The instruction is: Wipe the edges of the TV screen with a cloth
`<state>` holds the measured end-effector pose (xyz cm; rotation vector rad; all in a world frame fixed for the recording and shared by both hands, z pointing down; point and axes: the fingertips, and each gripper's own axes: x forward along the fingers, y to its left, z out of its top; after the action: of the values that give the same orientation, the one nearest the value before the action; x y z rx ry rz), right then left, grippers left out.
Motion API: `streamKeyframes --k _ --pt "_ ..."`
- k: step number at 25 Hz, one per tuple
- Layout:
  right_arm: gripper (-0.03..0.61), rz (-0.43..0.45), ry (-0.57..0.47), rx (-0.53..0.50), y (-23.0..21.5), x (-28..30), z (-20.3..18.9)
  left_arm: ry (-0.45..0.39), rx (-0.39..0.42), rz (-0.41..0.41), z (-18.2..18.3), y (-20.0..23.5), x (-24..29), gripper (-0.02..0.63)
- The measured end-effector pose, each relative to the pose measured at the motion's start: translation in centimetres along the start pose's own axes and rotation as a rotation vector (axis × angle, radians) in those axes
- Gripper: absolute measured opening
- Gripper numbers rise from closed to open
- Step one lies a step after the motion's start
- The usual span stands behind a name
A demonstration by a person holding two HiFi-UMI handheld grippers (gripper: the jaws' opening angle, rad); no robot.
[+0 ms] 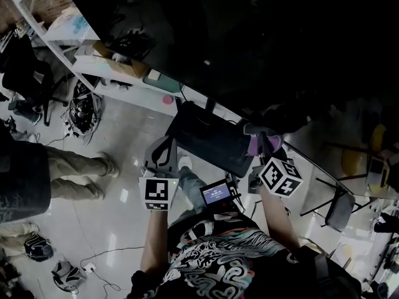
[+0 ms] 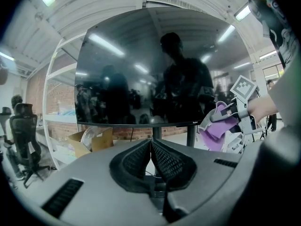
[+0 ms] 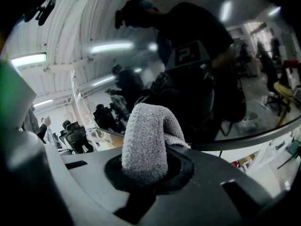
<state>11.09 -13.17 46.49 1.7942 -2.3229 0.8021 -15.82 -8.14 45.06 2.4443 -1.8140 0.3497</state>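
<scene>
The big dark TV screen (image 1: pixel 249 42) fills the top of the head view and stands on a post over a dark base (image 1: pixel 209 139). My right gripper (image 1: pixel 265 145) is shut on a folded purple cloth (image 1: pixel 255 144) near the screen's lower right corner. In the right gripper view the cloth (image 3: pixel 146 140) bulges out of the jaws, just short of the glossy screen (image 3: pixel 211 55) and its bottom edge (image 3: pixel 256 136). My left gripper (image 2: pixel 150 144) is shut with nothing in it and hangs back, facing the whole screen (image 2: pixel 155 69). That view also shows the cloth (image 2: pixel 217 128) in the other gripper.
White shelving (image 2: pixel 54 121) with a cardboard box (image 2: pixel 91 142) stands behind the TV on the left. An office chair (image 2: pixel 23 135) is beside it. A person's legs (image 1: pixel 75 167) and a tangle of cables (image 1: pixel 81 108) are on the floor at left; a chair (image 1: pixel 340 207) is at right.
</scene>
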Motion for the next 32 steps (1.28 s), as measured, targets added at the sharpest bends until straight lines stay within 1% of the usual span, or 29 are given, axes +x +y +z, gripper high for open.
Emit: streamKeyframes --k 9,14,18,21,23,32 --pt "0.060 -0.001 -0.009 0.016 1.3 0.7 -0.4 -0.004 0.000 -0.017 -0.1 1.2 0.7 0.018" --pt "0.061 -0.008 -0.017 0.040 1.7 1.2 -0.2 -0.011 0.007 -0.042 0.3 1.5 1.9 0.018" --pt "0.061 -0.020 -0.023 0.030 1.9 1.8 -0.2 -0.019 0.016 -0.061 0.5 1.8 2.9 0.018" --pt "0.061 -0.023 -0.024 0.057 2.3 2.1 -0.2 -0.022 0.008 -0.064 0.3 2.3 3.0 0.018" --pt "0.061 -0.023 -0.023 0.055 2.7 2.2 -0.2 -0.020 0.003 -0.067 0.1 2.7 3.0 0.018" --pt "0.061 -0.047 -0.009 0.033 3.8 3.5 0.0 -0.010 -0.011 -0.058 -0.1 6.1 3.9 0.018"
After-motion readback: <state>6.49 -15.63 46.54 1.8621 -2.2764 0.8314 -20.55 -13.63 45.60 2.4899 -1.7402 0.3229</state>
